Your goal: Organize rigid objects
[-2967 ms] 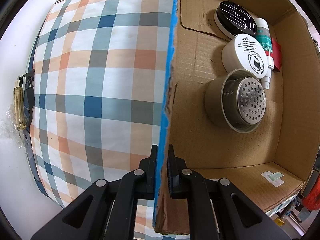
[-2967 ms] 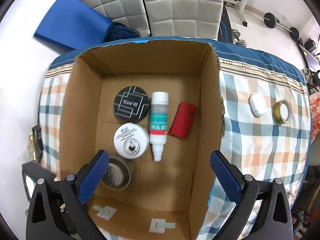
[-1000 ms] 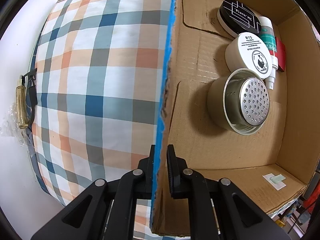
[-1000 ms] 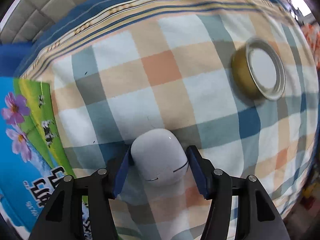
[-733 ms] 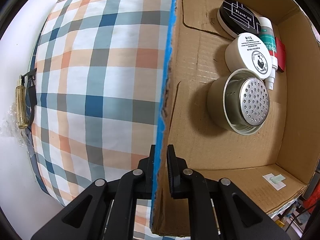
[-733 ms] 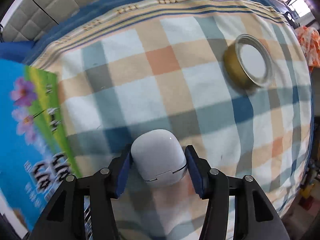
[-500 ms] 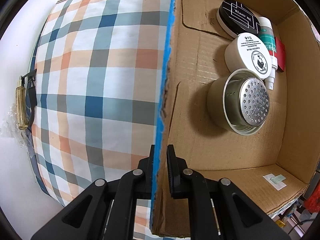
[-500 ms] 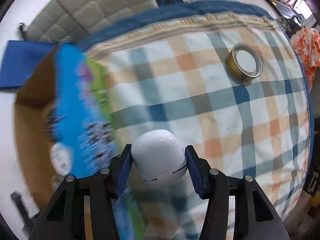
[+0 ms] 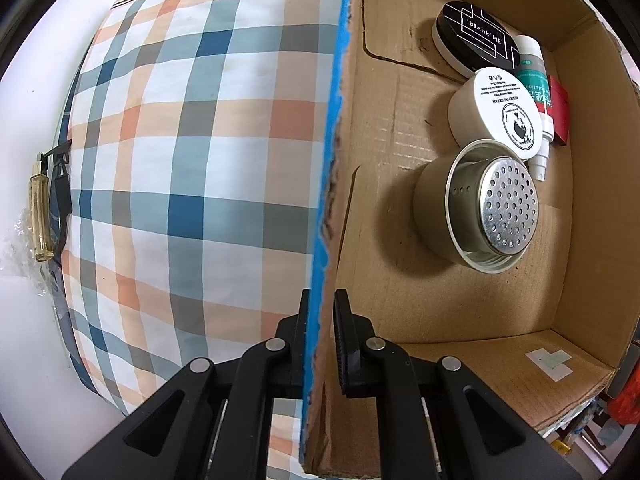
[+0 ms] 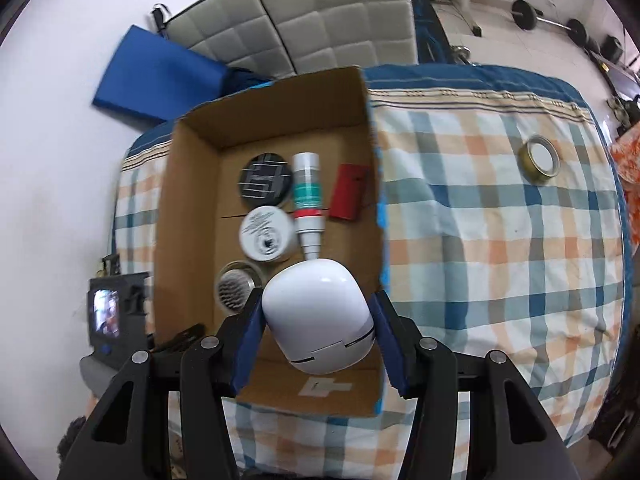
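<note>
My left gripper (image 9: 320, 312) is pinching the cardboard box (image 9: 592, 208) wall; 5 things are lying inside. My right gripper (image 10: 318, 330) is squeezing a white case (image 10: 318, 316) above it, partly hiding the strainer cup (image 10: 236, 286).

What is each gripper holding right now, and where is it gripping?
The right gripper holds the white case by its two opposite sides, above the cardboard box. The left gripper pinches the box's side wall at its top edge.
</note>
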Available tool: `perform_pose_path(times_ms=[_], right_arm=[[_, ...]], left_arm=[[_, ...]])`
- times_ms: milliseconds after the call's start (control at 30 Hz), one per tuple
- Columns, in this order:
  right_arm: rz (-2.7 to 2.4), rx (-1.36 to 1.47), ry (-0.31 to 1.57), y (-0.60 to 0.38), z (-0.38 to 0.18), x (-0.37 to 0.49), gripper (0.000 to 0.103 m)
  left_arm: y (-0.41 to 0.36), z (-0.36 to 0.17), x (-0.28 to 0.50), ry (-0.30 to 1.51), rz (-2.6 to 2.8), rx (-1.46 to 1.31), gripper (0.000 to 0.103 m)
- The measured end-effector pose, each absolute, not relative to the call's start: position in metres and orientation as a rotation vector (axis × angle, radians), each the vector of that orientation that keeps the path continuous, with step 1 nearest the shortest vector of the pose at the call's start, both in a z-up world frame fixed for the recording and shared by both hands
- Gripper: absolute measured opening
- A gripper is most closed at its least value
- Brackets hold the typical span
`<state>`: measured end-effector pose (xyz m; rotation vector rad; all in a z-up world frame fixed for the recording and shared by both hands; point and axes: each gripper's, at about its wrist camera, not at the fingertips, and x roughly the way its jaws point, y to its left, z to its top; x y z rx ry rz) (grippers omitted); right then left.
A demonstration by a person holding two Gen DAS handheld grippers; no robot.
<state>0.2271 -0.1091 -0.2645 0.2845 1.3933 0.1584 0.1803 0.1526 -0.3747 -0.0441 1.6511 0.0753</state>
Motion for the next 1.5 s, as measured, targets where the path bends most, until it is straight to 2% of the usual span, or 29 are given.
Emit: perform_pose_path(times_ms=[167,533,1133,1500], right_arm=[[0.18,0.261,1.382,-0.094,-0.256,0.221,0.055],[0.165,0.264,1.411,-0.089,-0.276,0.226,0.055],[0.104,0.29,1.578,-0.054,-0.373,0.248,0.055],[0.064,0.221,1.63,-0.044,-0.4,0.254,0.056]], left_arm=[[0.154,-0.375,0.181,1.651,0.072,-0.053,0.007],[0.158,-0.375,0.182,1.65,0.069,-0.066,0.007],[0.155,-0.376,0.182,1.653,0.077,-0.06,0.007],[0.156,-0.382,0.181,1.66,0.08,-0.066,0.007]])
